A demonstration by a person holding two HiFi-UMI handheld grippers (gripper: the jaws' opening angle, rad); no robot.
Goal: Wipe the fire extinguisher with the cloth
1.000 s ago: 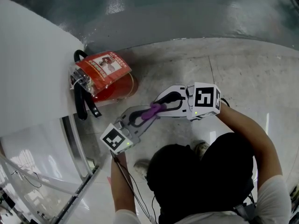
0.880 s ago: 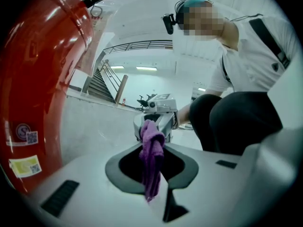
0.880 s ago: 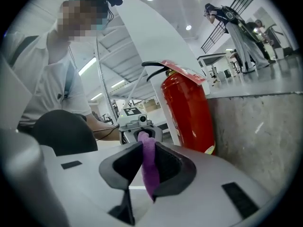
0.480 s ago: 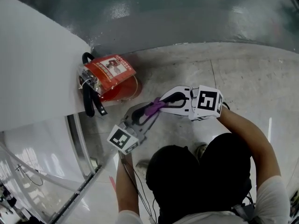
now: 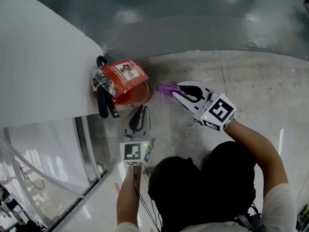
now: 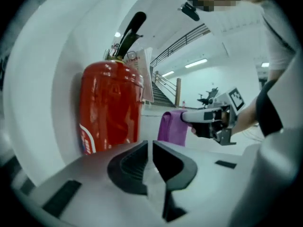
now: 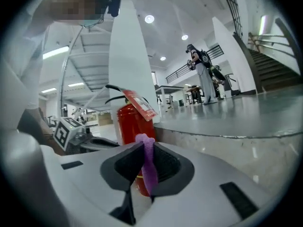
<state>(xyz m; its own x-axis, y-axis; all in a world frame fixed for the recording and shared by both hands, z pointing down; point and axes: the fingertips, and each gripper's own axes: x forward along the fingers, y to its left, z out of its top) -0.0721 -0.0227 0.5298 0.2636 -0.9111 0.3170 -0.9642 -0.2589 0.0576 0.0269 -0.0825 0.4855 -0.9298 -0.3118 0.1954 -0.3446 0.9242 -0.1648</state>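
A red fire extinguisher (image 5: 126,90) with a red tag and black hose stands on the floor against a white wall. My right gripper (image 5: 175,89) is just right of it, shut on a purple cloth (image 5: 166,88) that sticks out toward the cylinder; its jaws have just been closing with the cloth between them. In the right gripper view the cloth (image 7: 148,163) hangs pinched between the pads, with the extinguisher (image 7: 130,122) behind it. My left gripper (image 5: 140,112) points at the extinguisher's base, shut and empty. The left gripper view shows the extinguisher (image 6: 111,110), the cloth (image 6: 172,128) and the right gripper (image 6: 191,118).
A white wall (image 5: 43,66) rises left of the extinguisher, with a glass panel and metal rail (image 5: 84,144) below it. A step edge (image 5: 203,52) borders the darker floor behind. A person (image 7: 201,79) stands far off, and stairs (image 7: 274,65) rise at the right.
Both grippers met at the cloth before. Now only the right one holds it and has carried it toward the extinguisher. The left gripper has let go and swung to point at the extinguisher.
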